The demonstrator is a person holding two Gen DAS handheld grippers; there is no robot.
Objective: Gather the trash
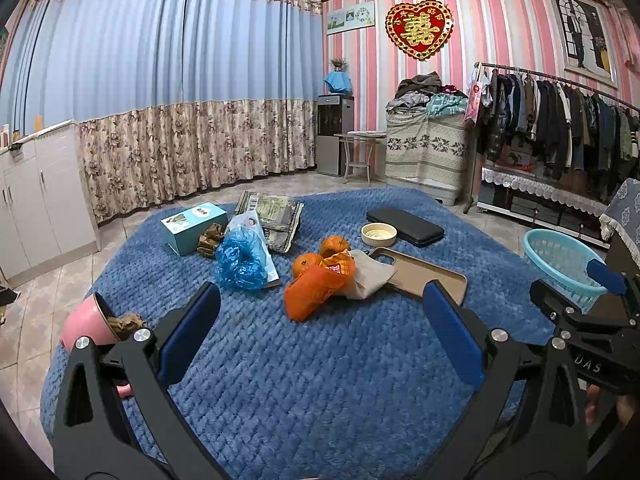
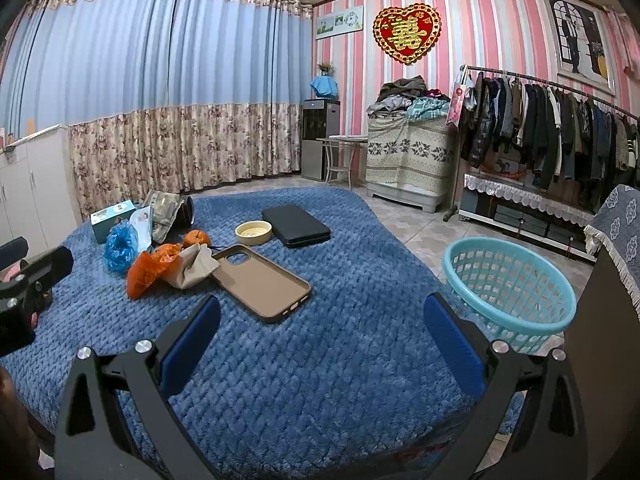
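Blue quilted blanket [image 1: 320,380] covers the surface where the litter lies, in a room with striped pink walls and blue curtains. Nearest the middle sits the orange plastic bag [image 1: 312,290], crumpled and slack, touching two oranges [image 1: 320,256] behind it and a beige cloth [image 1: 370,274] on its right. It looks feather-light, soft and a little slick, so I judge a pinch on a raised fold near its top would hold better than a grab at the flat body, and it may drag the cloth along. Just left lies the blue plastic bag [image 1: 240,260], bunched and equally flimsy, resting against a white packet. Brown crumpled paper [image 1: 210,240] sits beside the teal box [image 1: 192,226], and more brown scrap pokes from the pink cup [image 1: 86,324] at the near left edge; that cup looks rigid and likely not trash itself. The phone case [image 2: 262,284], small bowl and black case read as keepers. The turquoise basket [image 2: 510,292] stands off the blanket's right edge, apparently empty. Both the left gripper [image 1: 320,340] and right gripper [image 2: 320,344] hover with jaws spread wide, holding nothing
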